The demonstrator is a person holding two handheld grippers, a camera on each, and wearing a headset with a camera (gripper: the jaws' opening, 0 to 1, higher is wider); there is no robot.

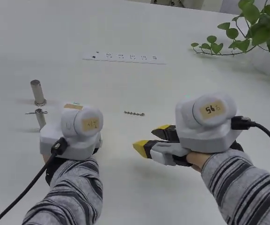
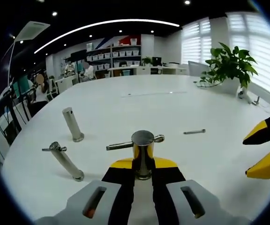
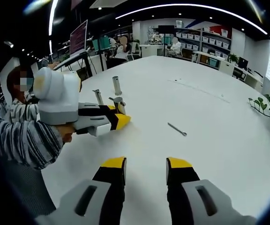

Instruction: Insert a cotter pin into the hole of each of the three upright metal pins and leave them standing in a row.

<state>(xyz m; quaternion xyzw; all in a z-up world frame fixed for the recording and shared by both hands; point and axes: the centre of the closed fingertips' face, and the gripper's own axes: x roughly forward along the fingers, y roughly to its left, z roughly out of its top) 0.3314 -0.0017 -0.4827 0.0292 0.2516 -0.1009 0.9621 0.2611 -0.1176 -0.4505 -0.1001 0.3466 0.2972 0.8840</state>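
My left gripper (image 2: 143, 165) is shut on an upright metal pin (image 2: 142, 152) that has a cotter pin through its head. To its left stand a second pin (image 2: 65, 161) with a cotter pin in it and a bare pin (image 2: 72, 124). In the head view the left gripper (image 1: 76, 129) covers its own pin; the cottered pin (image 1: 40, 117) and bare pin (image 1: 37, 92) stand just left of it. A loose cotter pin (image 1: 134, 113) lies between the grippers. My right gripper (image 1: 152, 137) (image 3: 146, 164) is open and holds nothing, with the loose cotter pin (image 3: 177, 129) ahead of it.
A white power strip (image 1: 123, 57) lies flat farther back on the white table (image 1: 125, 183). A potted plant (image 1: 251, 28) trails leaves at the far right corner. Cables run back from both grippers. People sit at desks beyond the table's left edge.
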